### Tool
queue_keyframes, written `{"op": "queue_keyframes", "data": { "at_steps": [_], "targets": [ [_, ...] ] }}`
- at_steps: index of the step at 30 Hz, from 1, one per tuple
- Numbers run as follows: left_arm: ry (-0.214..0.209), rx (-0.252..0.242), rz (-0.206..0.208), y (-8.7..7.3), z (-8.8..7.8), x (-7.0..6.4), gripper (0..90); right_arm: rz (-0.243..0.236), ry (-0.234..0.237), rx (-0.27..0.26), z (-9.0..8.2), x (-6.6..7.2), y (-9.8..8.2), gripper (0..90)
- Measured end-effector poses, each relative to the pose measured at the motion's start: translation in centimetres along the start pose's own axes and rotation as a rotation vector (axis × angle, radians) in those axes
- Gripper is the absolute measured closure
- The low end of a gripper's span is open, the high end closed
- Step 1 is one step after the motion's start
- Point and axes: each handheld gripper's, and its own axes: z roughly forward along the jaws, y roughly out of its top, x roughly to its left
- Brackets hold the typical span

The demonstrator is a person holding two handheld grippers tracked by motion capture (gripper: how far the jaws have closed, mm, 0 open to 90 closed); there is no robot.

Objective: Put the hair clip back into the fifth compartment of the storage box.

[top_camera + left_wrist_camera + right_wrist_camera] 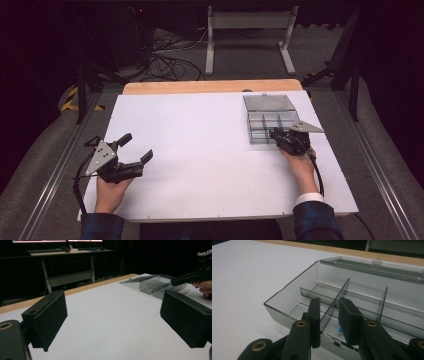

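Right gripper (pixel 329 315) jaws slightly apart, straddling a divider (pixel 334 306) in the clear box (pixel 287 297), not pressing. Left gripper (pixel 136 148) jaws wide open, empty, above the table (pixel 200 165).

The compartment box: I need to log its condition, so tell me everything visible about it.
The compartment box is a shallow rectangular case of smoky clear plastic, standing flat on the white table at its far right. Its hinged lid lies open behind it. Thin dividers split it into several compartments; something small and blue lies in a near one, the rest look empty. The right gripper reaches over the near wall, jaws straddling a divider without pressing on it.
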Motion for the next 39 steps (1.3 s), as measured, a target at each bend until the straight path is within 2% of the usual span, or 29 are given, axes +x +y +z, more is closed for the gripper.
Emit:
{"op": "queue_keyframes", "data": {
  "at_steps": [9, 25, 32, 39],
  "targets": [
    [0.000, 0.000, 0.000, -0.01, -0.01, 0.02, 7.5, -0.007, 0.032, -0.020, -0.16, 0.17, 0.06, 60.2],
    [0.004, 0.004, 0.004, -0.01, 0.01, 0.09, 7.2, -0.017, 0.056, -0.043, -0.43, 0.47, -0.04, 44.5],
    [0.006, 0.003, 0.007, 0.01, 0.00, 0.18, 7.1, -0.013, 0.061, -0.044, -0.33, 0.48, -0.07, 40.0],
    [0.004, 0.005, 0.005, -0.04, 0.12, 0.03, 7.1, 0.002, 0.057, -0.054, -0.33, 0.38, -0.08, 30.5]
  ]
}}
